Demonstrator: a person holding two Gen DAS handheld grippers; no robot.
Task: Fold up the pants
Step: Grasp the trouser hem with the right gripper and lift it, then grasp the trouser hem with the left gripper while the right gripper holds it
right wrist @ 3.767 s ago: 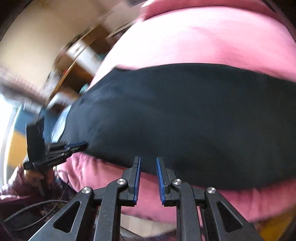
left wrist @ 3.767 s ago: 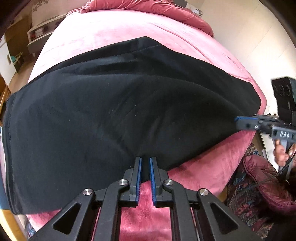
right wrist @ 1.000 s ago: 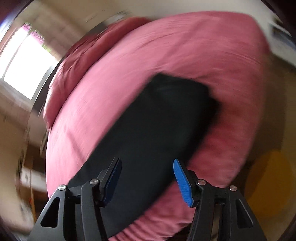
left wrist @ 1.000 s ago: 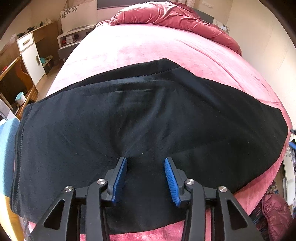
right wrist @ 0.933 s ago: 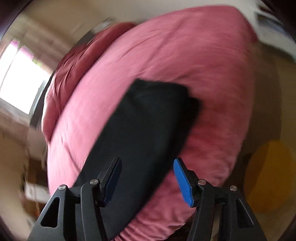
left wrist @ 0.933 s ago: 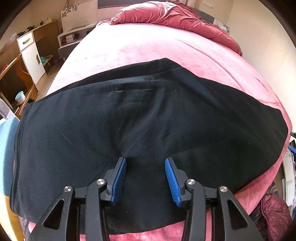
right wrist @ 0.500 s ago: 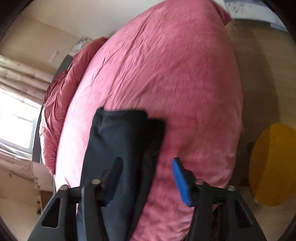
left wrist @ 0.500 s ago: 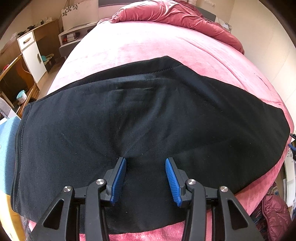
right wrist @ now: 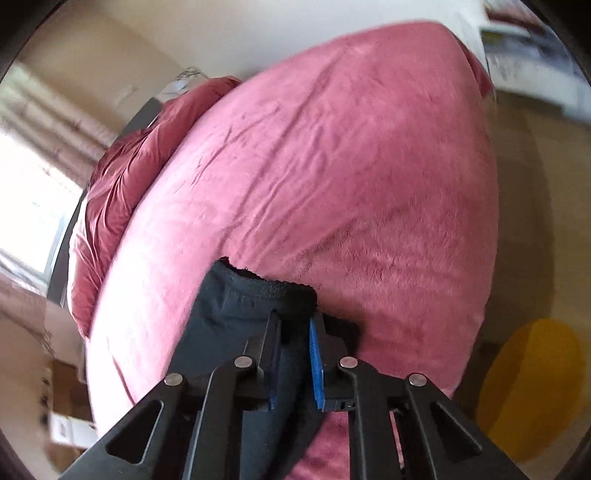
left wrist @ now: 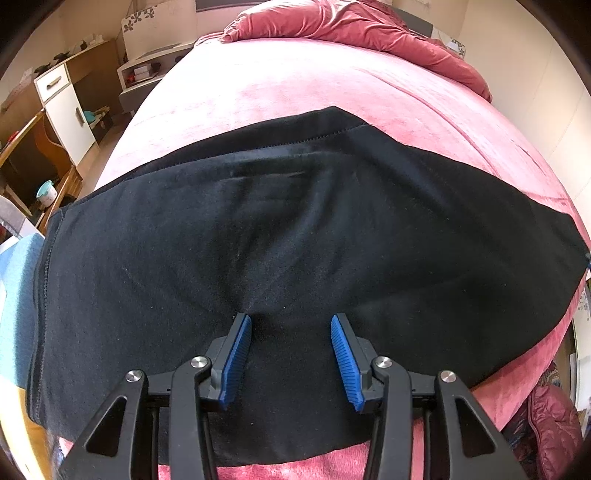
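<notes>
pants (left wrist: 295, 229): plain black, you see stitching along the hem
bed cover (left wrist: 295, 81): pink plush
duvet (left wrist: 369, 26): darker rose-red
left gripper (left wrist: 291, 354): black frame, blue ribbed pads
cabinet (left wrist: 66, 107): brown wood, white door
rug (right wrist: 532, 391): yellow

The right gripper (right wrist: 293, 328) has just closed its fingers on the pants (right wrist: 236, 299) cuff.

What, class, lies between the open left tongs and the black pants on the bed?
Nothing visible. The left tongs hang open right over the middle of the black pants, which lie spread flat on the pink bed with nothing on top. The right tongs have just been closing on one end of the pants.
</notes>
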